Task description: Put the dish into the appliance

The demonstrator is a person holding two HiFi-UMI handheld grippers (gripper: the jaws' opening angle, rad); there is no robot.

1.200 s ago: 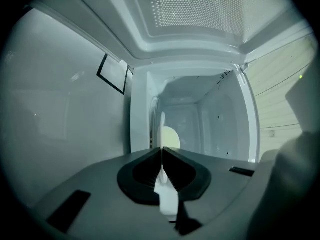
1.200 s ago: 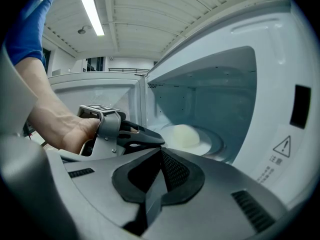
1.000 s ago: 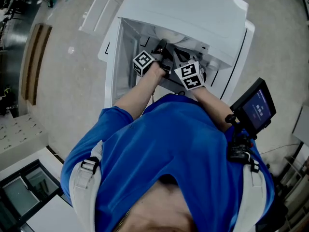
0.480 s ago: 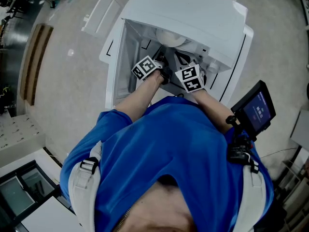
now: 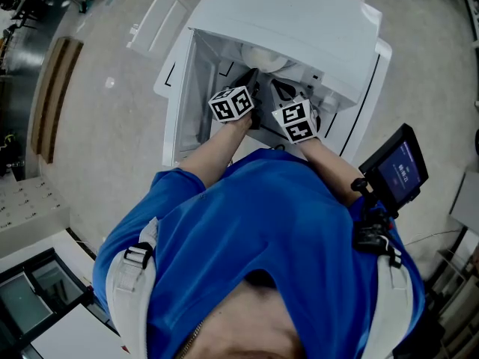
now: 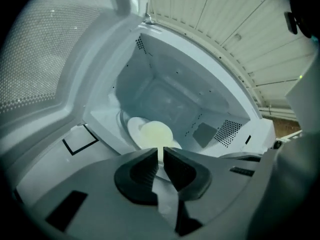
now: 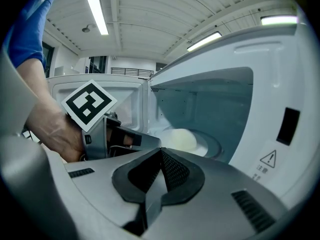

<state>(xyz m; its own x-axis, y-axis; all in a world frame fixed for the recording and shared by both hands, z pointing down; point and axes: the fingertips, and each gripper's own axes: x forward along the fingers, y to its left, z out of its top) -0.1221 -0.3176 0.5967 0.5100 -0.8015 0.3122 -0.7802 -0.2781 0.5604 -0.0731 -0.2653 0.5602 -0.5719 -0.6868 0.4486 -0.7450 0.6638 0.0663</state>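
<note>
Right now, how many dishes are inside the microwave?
1: the pale dish over the turntable, its rim pinched by the left gripper. Others may be hidden behind the gripper.

Reading as a test hall or lab, not a home kitchen; a ribbed panel ceiling (image 7: 150, 29) is spanning overhead, long strip lights (image 7: 97, 13) glowing along it; a railed upper gallery (image 7: 130, 72) is running across the far wall; a white microwave (image 5: 299, 21) is sitting out in the open, speckled polished floor (image 5: 105, 133) showing round it; a small screen (image 5: 400, 167) on a black mount is glowing beside the person (image 5: 262, 223).
</note>
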